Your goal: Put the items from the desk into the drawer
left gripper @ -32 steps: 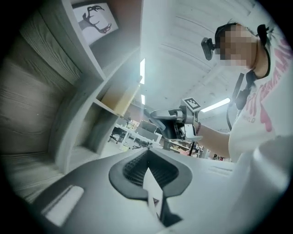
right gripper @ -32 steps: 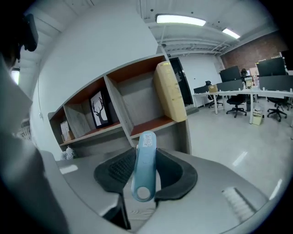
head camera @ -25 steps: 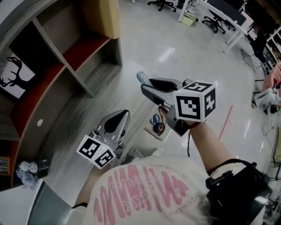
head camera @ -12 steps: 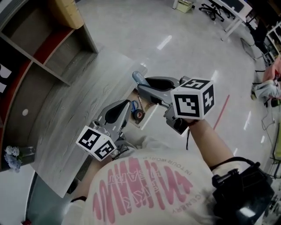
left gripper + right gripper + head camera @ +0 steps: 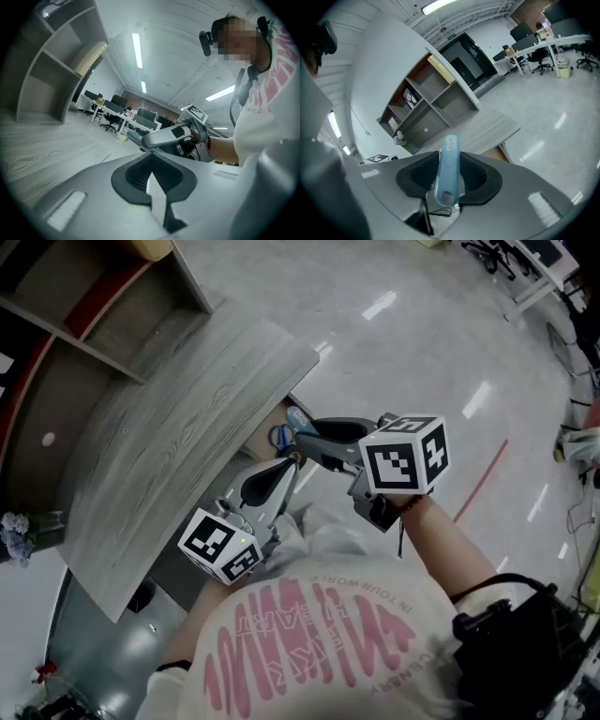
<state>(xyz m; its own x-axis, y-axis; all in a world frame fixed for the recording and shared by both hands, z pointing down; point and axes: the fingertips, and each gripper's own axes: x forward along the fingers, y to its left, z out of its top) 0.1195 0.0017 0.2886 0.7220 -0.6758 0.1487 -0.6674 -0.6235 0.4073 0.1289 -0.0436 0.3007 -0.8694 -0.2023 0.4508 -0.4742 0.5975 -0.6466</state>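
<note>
A slim light-blue hand tool [image 5: 448,173] sits upright between the pads of my right gripper [image 5: 449,180], which is shut on it. In the head view the right gripper [image 5: 305,432] hovers with the tool's tip [image 5: 296,418] over the open drawer [image 5: 265,448] under the desk's edge. Blue-handled scissors [image 5: 278,436] lie in that drawer. My left gripper [image 5: 284,470] hangs just below and left of the right one, with its jaws together and nothing in them. In the left gripper view the pads [image 5: 140,174] meet, and the right gripper [image 5: 161,136] shows ahead.
The grey wood desk top [image 5: 178,427] stretches left of the drawer. An open shelf unit [image 5: 94,296] stands behind it, with a small vase of flowers [image 5: 14,526] at the desk's far end. Polished floor [image 5: 422,352] lies to the right.
Both grippers have come down and toward the desk's edge and the open drawer. The right one still holds the blue tool. The head view has swung, so the desk fills the left.
</note>
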